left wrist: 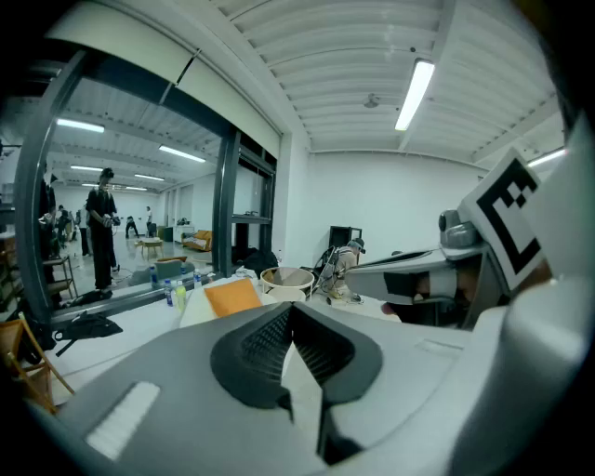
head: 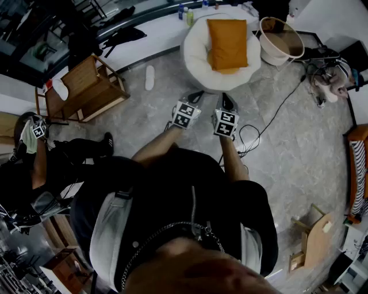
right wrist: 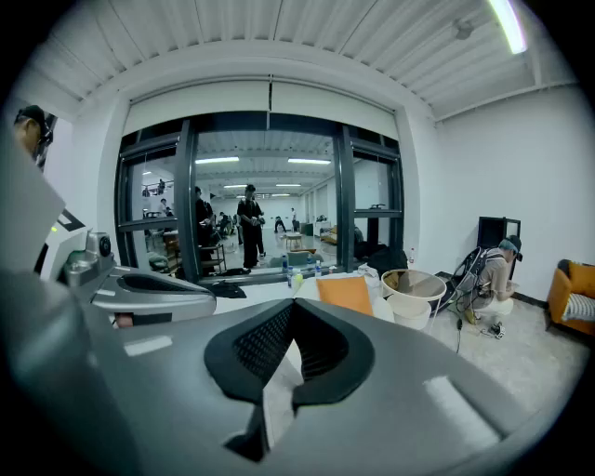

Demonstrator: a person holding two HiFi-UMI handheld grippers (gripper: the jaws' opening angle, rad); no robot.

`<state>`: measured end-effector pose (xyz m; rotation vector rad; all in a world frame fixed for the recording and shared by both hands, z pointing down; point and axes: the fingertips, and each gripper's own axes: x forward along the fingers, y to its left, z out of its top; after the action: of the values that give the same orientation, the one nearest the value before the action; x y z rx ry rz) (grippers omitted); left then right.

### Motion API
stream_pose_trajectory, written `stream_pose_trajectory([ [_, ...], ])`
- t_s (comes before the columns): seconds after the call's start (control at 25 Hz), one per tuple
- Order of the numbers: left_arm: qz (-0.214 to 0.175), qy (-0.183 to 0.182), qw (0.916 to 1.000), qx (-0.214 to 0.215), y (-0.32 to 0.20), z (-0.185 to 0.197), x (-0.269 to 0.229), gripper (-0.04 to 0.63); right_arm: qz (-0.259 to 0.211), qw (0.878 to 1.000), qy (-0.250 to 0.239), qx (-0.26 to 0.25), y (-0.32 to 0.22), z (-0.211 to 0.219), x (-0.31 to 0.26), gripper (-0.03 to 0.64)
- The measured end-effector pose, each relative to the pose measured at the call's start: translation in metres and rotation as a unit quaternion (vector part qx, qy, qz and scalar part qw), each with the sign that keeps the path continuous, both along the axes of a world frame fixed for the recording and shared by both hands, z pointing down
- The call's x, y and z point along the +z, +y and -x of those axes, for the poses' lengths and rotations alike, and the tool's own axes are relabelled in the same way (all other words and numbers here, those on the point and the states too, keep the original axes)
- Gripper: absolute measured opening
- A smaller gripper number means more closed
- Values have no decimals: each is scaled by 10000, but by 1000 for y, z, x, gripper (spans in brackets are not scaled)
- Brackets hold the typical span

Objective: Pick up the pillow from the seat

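An orange pillow (head: 227, 43) lies on a round white seat (head: 195, 54) at the top middle of the head view. It also shows small and far off as the pillow (left wrist: 231, 297) in the left gripper view and the pillow (right wrist: 345, 294) in the right gripper view. My left gripper (head: 195, 96) and right gripper (head: 227, 101) hover side by side just short of the seat's near rim, both pointing at it. Both are shut with nothing between their jaws: left gripper (left wrist: 290, 311), right gripper (right wrist: 290, 309).
A white basket (head: 280, 41) stands right of the seat, with cables (head: 270, 123) on the floor beside it. Several bottles (head: 186, 14) stand behind the seat. A wooden rack (head: 86, 89) is to the left, a wooden stool (head: 313, 235) at lower right. People crouch at both sides.
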<state>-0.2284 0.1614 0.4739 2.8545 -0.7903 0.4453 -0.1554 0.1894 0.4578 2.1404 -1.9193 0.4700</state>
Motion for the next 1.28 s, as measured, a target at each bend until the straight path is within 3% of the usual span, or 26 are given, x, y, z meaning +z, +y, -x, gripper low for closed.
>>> stream_pose_trajectory([
  [0.96,3,-91,10000,-16,-1,8,-6,9,-164,9994,-235,215,20,-12,8,2],
  [1.28,42,-37,9997,231,-12,-28,-5,9,-89,9989,-239,388,9,-41,9,3],
])
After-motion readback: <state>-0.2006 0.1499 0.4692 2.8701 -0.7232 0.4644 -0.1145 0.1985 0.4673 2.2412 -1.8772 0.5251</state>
